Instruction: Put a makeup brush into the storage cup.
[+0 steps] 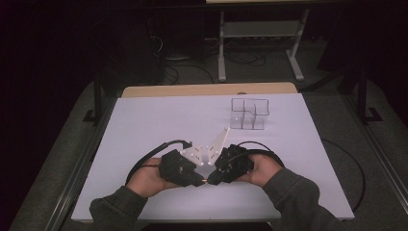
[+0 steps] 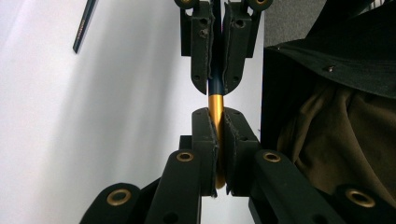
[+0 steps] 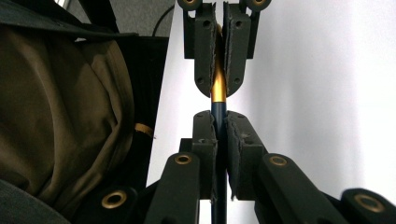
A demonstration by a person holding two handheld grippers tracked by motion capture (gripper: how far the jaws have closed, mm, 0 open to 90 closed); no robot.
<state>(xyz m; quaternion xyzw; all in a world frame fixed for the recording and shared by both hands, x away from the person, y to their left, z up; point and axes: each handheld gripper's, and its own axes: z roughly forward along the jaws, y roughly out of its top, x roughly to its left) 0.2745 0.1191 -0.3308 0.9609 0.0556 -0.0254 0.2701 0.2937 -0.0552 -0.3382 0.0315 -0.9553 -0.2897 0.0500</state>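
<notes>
Fingers (image 2: 205,135) of the left gripper (image 2: 217,116), two black pads with worn, pitted faces, are clenched on the gold end of a slim round pen-like stick with a gold section and a dark blue section (image 2: 215,100); straight across, tip to tip, the two black fingers (image 3: 238,140) of the right gripper (image 3: 218,116) pinch the dark blue end of that same stick, so one stick bridges the small gap between the two pairs. Most of the stick is buried between the pads, and what it is exactly is hard to make out. In the high view the left gripper (image 1: 198,180) and right gripper (image 1: 212,179) meet nose to nose, each in a hand with an olive cloth sleeve (image 1: 293,192), and the stick is a mere glint between them. Just beyond the fingers stand two pale three-cornered plates (image 1: 211,149). Under them lies a smooth white table sheet (image 1: 144,125). Farther off, beyond the right gripper's fingers, stands one clear box of several compartments (image 1: 248,113); how many cannot be told.
</notes>
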